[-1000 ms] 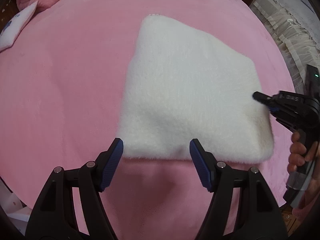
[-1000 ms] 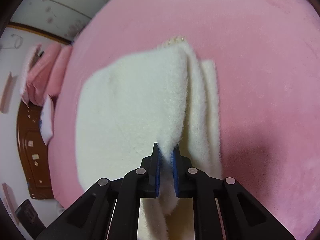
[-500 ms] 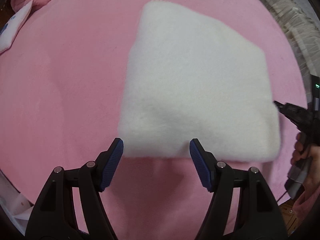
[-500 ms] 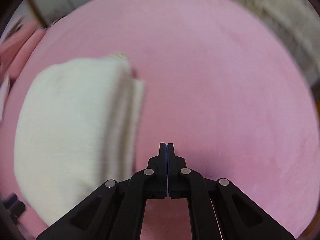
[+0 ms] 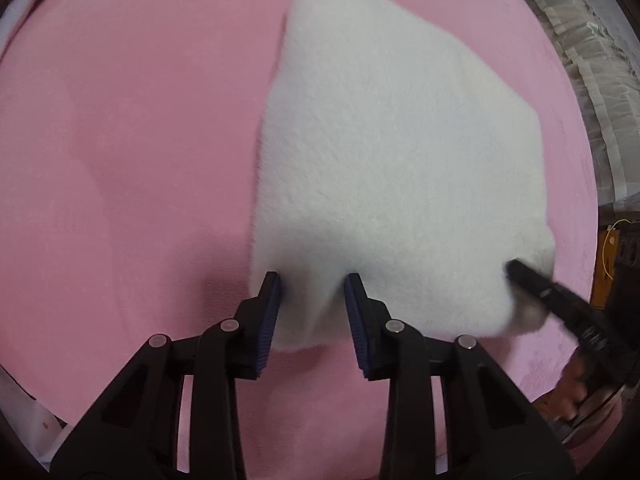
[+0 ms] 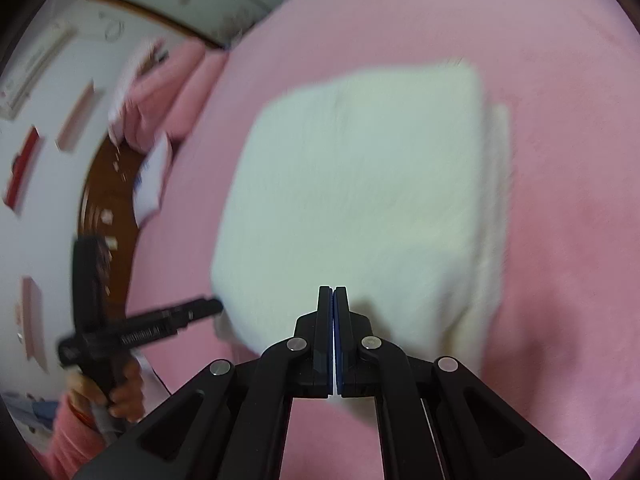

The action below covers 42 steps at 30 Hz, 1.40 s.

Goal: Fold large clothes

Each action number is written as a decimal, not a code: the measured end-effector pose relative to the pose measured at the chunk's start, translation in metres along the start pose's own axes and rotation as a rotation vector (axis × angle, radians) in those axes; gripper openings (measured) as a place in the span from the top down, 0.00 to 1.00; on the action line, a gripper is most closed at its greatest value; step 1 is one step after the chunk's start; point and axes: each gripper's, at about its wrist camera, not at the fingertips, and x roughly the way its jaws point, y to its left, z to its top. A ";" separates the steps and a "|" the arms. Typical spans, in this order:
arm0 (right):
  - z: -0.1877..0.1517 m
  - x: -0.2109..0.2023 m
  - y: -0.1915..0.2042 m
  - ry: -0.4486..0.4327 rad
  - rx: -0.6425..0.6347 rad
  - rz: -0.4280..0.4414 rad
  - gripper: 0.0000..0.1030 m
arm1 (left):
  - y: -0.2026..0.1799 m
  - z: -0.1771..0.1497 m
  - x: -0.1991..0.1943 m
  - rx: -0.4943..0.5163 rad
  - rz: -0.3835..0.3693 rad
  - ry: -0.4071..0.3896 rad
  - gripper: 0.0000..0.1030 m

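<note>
A white fluffy folded garment [image 5: 400,160] lies on the pink bed cover [image 5: 120,160]. My left gripper [image 5: 312,284] points down at the garment's near left corner. Its jaws are closing, with the bunched corner between the blue pads. From the right wrist view the left gripper [image 6: 216,306] shows at that same corner of the garment [image 6: 360,200]. My right gripper [image 6: 333,292] is shut with nothing in it, just over the garment's near edge. Seen from the left wrist, the right gripper [image 5: 516,270] has its tip at the near right corner.
Pink pillows [image 6: 180,76] and a white cushion [image 6: 154,176] lie by the wooden headboard [image 6: 108,184]. A lace-covered piece [image 5: 592,60] stands beyond the bed's right edge. A person's hand [image 6: 124,392] holds the left gripper. Pink cover [image 6: 560,120] spreads around the garment.
My left gripper came down onto the garment's near left corner and its jaws narrowed around it. My right gripper let go of the fold, shut, swung aside and returned over the near edge.
</note>
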 end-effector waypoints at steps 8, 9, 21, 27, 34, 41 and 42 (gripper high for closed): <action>-0.035 0.007 -0.030 -0.062 0.199 -0.157 1.00 | -0.027 -0.010 0.026 0.099 0.092 0.042 0.72; -0.039 0.008 -0.026 -0.057 0.160 -0.215 1.00 | -0.027 -0.010 0.026 0.089 0.091 0.035 0.72; -0.046 0.001 0.073 -0.196 -0.034 -0.424 1.00 | 0.001 0.002 0.003 0.082 -0.055 0.003 0.72; 0.001 0.041 0.076 -0.248 0.034 -0.129 1.00 | 0.026 0.011 -0.003 0.085 -0.178 0.032 0.72; 0.057 0.064 0.091 -0.360 0.049 -0.129 1.00 | 0.047 0.040 -0.013 0.103 -0.262 0.088 0.72; 0.083 0.068 0.071 -0.382 0.034 -0.097 1.00 | 0.068 0.072 -0.044 0.099 -0.359 -0.013 0.72; 0.080 0.064 0.062 -0.385 0.051 -0.077 1.00 | 0.074 0.076 -0.042 0.099 -0.358 -0.019 0.72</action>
